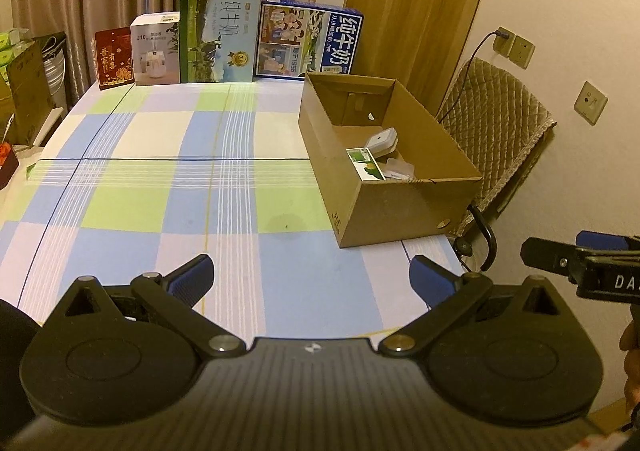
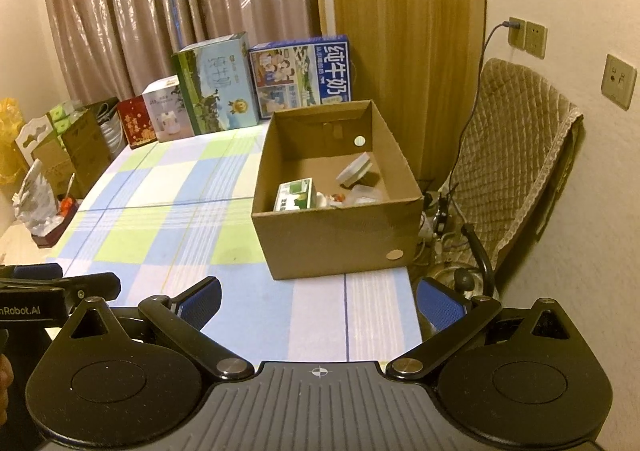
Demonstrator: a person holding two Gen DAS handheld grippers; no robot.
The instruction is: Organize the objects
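Note:
An open cardboard box point(image 1: 404, 203) point(image 2: 336, 239) stands at the table's right edge. Inside it lie a green-and-white carton point(image 1: 366, 163) point(image 2: 294, 195), a white puck-shaped device point(image 1: 382, 141) point(image 2: 354, 171) and some clear plastic pieces point(image 2: 364, 193). My left gripper point(image 1: 310, 277) hovers open over the near table edge, nothing between its blue pads. My right gripper point(image 2: 318, 299) is also open and empty, in front of the box. Each gripper shows at the edge of the other's view.
A checked blue, green and white cloth covers the table point(image 1: 180, 187) point(image 2: 168, 203). Along the far edge stand a red box point(image 1: 114, 57), a white humidifier box point(image 1: 156, 49) and two milk cartons point(image 1: 218, 33) point(image 1: 310, 41). A padded chair point(image 2: 516, 155) stands right of the table; clutter lies at the left.

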